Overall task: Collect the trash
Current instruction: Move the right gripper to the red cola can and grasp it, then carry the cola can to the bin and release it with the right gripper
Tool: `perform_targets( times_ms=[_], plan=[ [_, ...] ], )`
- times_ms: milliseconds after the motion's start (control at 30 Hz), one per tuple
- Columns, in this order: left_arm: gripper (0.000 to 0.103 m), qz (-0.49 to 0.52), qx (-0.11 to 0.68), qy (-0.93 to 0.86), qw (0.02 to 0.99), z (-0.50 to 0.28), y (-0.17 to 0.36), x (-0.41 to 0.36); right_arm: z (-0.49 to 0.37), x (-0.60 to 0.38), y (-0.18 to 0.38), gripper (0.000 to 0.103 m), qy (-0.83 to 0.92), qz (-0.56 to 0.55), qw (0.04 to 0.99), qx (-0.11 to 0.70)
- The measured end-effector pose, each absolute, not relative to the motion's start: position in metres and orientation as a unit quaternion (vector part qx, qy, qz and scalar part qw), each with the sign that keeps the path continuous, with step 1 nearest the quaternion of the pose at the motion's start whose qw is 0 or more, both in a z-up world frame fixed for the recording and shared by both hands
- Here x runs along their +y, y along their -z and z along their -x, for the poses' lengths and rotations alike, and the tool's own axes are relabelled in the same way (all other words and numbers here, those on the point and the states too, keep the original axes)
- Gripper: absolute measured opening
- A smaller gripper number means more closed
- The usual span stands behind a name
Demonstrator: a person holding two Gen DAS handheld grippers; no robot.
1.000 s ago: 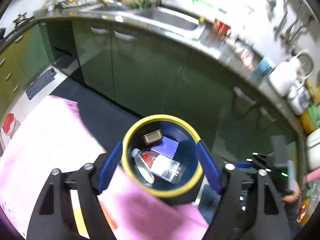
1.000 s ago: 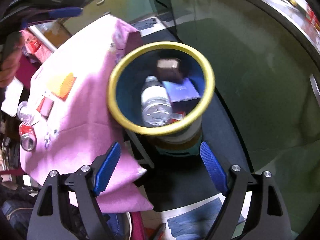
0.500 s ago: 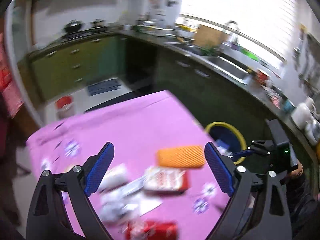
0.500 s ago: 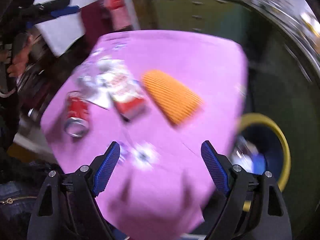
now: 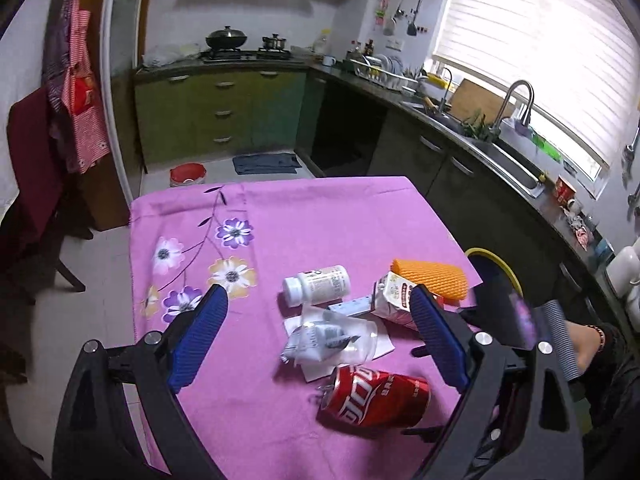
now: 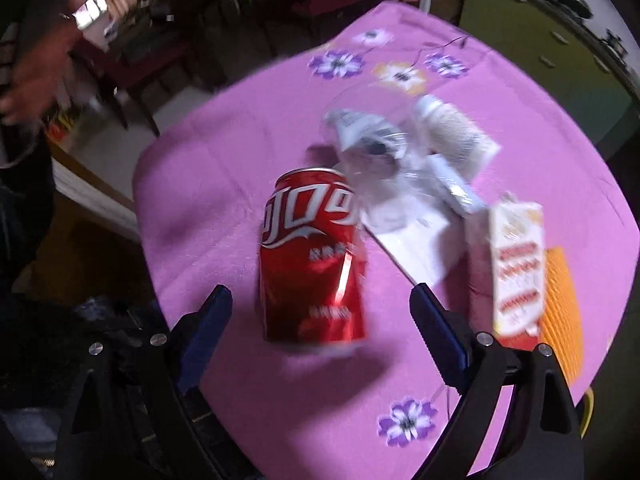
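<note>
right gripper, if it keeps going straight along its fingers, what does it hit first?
Most likely the red can, lying on its side on the pink tablecloth, centred ahead of the open right gripper. Motion blur leaves depth uncertain.

A home kitchen is showing itself: green cabinets [image 5: 224,108] are lining the walls, a wok [image 5: 226,37] is sitting on the stove, a sink faucet [image 5: 516,100] is standing under blinds [image 5: 540,60], and a dish rack [image 5: 380,70] is resting on the counter.

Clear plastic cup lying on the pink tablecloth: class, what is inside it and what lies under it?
Inside the clear plastic cup sits crumpled printed wrapper. Under it lies white paper, partly covered, on the pink tablecloth. Anything beneath the paper is hidden.
</note>
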State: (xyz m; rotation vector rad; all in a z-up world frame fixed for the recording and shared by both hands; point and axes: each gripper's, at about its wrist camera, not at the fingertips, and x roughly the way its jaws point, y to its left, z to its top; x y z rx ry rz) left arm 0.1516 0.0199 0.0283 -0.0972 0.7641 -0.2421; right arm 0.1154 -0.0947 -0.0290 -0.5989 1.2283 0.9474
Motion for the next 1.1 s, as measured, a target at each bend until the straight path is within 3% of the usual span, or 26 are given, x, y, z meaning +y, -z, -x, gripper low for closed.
perform_targets(
  times_ms=[100, 233, 533, 633, 1100],
  plan=[
    [0.088, 0.059, 0.367, 0.112, 0.922, -0.145, -0.028, 0.033, -0.112, -0.084, 0.047, 0.089, -0.416, 0.281, 0.663, 0.556],
    [0.088, 0.077, 0.359, 0.093, 0.926, -0.137, -0.03, 0.055, -0.109, -0.076, 0.061, 0.081, -0.411, 0.294, 0.653, 0.564],
    [0.089, 0.094, 0.367, 0.08, 0.922, -0.136, -0.021, 0.075, -0.111, -0.061, 0.077, 0.08, -0.394, 0.33, 0.648, 0.562],
    [0.089, 0.093, 0.366, 0.083, 0.922, -0.136, -0.021, 0.075, -0.112, -0.057, 0.082, 0.07, -0.389, 0.339, 0.645, 0.564],
    [0.089, 0.08, 0.373, 0.085, 0.92, -0.139, -0.02, 0.066, -0.1, -0.08, 0.064, 0.069, -0.419, 0.296, 0.641, 0.571]
  ],
)
